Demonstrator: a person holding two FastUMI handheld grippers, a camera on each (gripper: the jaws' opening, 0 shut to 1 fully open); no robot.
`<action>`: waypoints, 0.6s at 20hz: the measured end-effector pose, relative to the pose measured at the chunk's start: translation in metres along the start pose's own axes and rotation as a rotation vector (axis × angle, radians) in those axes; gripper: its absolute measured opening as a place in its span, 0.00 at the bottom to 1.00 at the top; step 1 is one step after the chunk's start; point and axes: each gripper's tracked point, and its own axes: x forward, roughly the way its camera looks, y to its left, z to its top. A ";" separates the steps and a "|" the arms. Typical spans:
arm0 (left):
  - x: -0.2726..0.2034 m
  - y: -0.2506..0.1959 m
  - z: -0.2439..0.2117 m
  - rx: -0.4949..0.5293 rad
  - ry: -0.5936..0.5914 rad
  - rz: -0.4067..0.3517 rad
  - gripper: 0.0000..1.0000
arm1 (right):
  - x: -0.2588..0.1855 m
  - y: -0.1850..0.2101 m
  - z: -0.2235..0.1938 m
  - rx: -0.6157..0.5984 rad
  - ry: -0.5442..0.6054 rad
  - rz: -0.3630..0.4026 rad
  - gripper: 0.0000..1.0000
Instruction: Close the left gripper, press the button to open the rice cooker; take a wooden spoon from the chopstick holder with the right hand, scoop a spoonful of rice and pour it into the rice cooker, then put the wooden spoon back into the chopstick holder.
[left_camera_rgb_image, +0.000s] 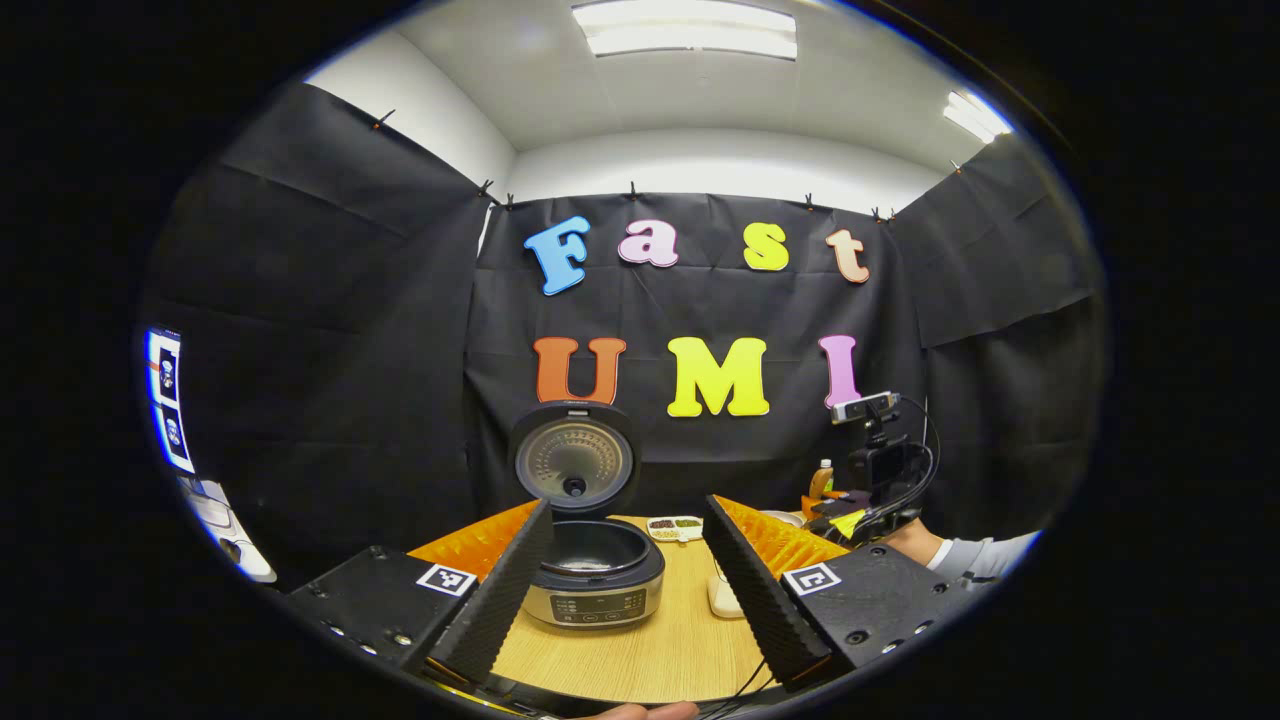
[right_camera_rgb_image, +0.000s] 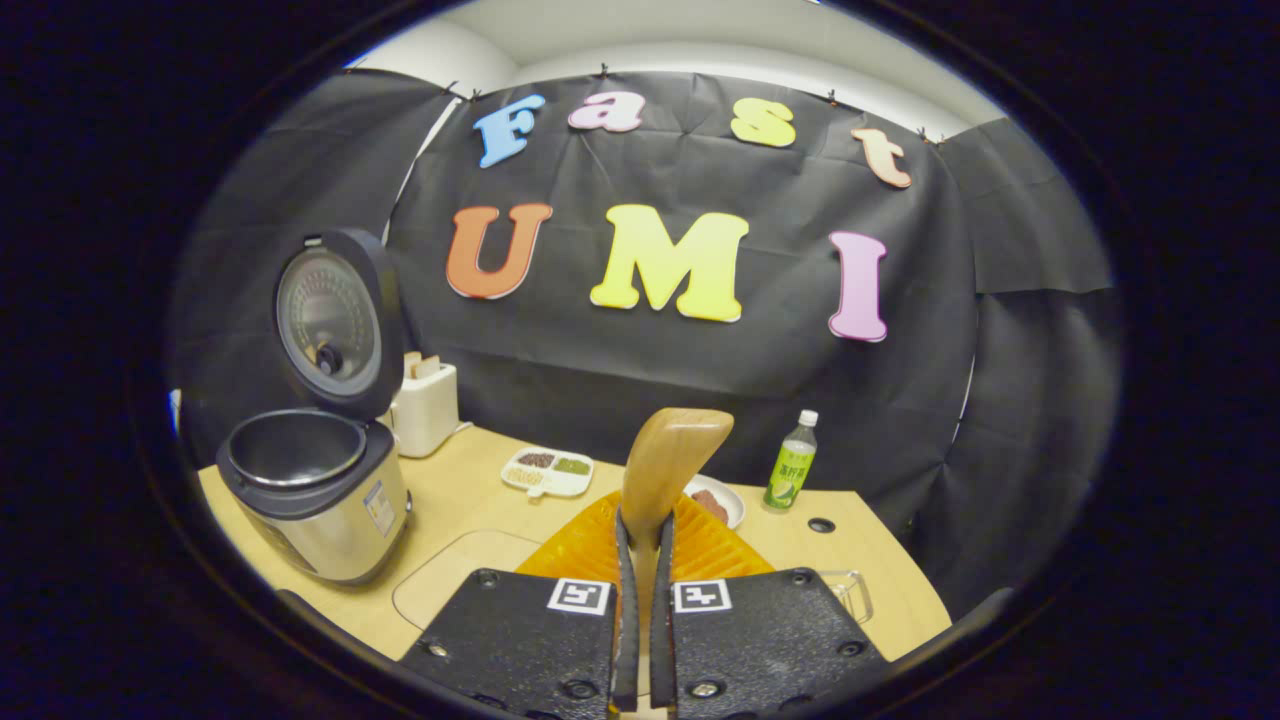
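Your wooden table carries the rice cooker, lid up, far left of your right gripper, which clamps the wooden spoon upright. Your left gripper stands spread, framing the cooker.

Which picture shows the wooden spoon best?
The right gripper view: the wooden spoon stands up close, clamped in the right gripper. In the left gripper view I can't make the spoon out beside that far-off gripper.

smooth wooden spoon, cooker (brushed metal)
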 end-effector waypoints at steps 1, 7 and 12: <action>-0.001 0.004 -0.002 -0.008 0.004 0.007 0.96 | 0.003 0.006 -0.010 0.005 0.015 0.012 0.10; 0.002 0.017 -0.008 -0.040 0.025 0.032 0.94 | 0.004 0.040 -0.039 0.067 0.065 0.111 0.10; 0.004 0.012 -0.013 -0.043 0.036 0.022 0.94 | -0.002 0.069 -0.035 0.162 0.063 0.223 0.10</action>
